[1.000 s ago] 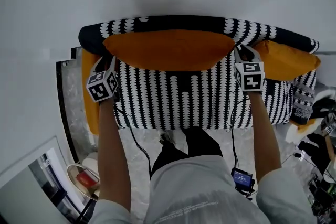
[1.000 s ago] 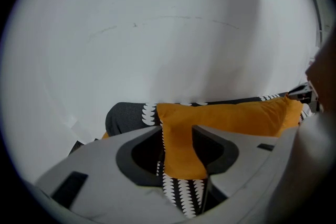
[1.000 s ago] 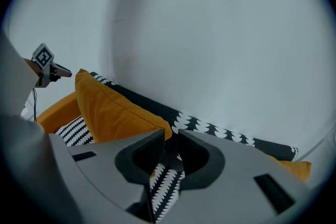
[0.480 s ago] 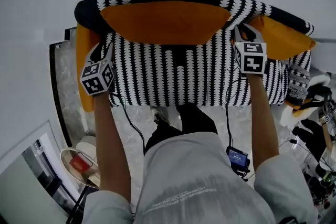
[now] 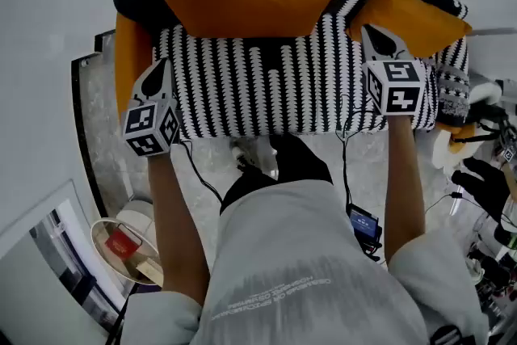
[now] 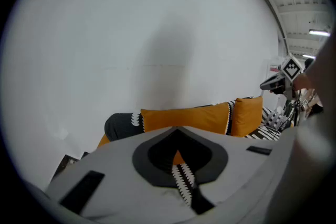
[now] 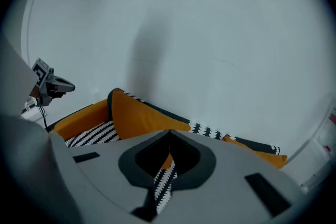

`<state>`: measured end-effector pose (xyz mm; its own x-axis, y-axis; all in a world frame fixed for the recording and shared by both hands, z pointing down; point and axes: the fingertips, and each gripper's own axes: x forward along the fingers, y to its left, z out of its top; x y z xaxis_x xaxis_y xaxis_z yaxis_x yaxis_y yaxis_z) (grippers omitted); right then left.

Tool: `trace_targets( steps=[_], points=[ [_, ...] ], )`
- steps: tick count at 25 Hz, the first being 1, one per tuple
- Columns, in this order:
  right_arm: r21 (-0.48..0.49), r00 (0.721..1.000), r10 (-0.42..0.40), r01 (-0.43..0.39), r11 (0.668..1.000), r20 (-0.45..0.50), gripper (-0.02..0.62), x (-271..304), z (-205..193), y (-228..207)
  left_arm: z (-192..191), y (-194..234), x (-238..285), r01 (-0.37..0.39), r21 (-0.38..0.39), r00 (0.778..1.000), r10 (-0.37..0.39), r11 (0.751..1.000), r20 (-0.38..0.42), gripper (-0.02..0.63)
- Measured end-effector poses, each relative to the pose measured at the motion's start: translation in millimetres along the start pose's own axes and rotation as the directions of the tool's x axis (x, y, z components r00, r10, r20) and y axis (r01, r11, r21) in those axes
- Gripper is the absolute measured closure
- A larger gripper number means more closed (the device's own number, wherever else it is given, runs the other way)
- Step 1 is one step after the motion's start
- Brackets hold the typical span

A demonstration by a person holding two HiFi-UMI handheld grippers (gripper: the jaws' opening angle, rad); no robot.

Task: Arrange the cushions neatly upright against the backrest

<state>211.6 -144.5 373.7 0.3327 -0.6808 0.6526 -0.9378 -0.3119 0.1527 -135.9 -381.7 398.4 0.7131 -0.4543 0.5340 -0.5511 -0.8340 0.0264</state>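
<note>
A long orange cushion stands upright against the backrest of the black-and-white patterned sofa. A smaller orange cushion leans at its right. My left gripper hovers over the seat's front left corner, clear of both cushions; its jaws have just been closing and hold nothing. My right gripper is shut and empty, just in front of the smaller cushion. The left gripper view shows shut jaws below both cushions. In the right gripper view the shut tips point at the long cushion.
An orange armrest borders the sofa's left side. A patterned pillow lies at the right end. A small round table with a red item stands at the lower left. Cables and dark clutter sit at the right. A white wall backs the sofa.
Both grippers have drawn back from the ends of the long orange cushion toward the sofa's front edge and risen. The cushion stays against the backrest.
</note>
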Motion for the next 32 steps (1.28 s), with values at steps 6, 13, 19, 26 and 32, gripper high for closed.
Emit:
trace_targets(
  steps=[6,13,19,26,32],
  points=[
    [-0.018,0.997,-0.027,0.028,0.999,0.067,0.592,-74.8,4.8,27.2,4.9,-14.8,-70.9,0.023,0.046,0.996,-0.027,0.999,0.084,0.589],
    [0.024,0.981,-0.053,0.050,0.998,0.187,0.592,-172.2,12.4,72.0,13.8,-43.2,-150.4,0.056,0.103,0.983,-0.073,0.993,0.171,0.589],
    [0.039,0.964,-0.040,0.031,0.999,0.262,0.592,-233.0,8.6,129.5,15.7,-65.4,-212.1,0.092,0.159,0.965,-0.128,0.983,0.228,0.589],
    [0.035,0.941,-0.032,0.021,0.999,0.338,0.592,-290.5,11.4,174.1,31.6,-84.8,-271.8,0.095,0.183,0.937,-0.150,0.979,0.314,0.589],
    [-0.003,0.923,-0.001,0.002,1.000,0.386,0.592,-325.4,19.6,205.5,49.9,-99.0,-313.5,0.093,0.217,0.898,-0.176,0.972,0.403,0.589]
  ],
)
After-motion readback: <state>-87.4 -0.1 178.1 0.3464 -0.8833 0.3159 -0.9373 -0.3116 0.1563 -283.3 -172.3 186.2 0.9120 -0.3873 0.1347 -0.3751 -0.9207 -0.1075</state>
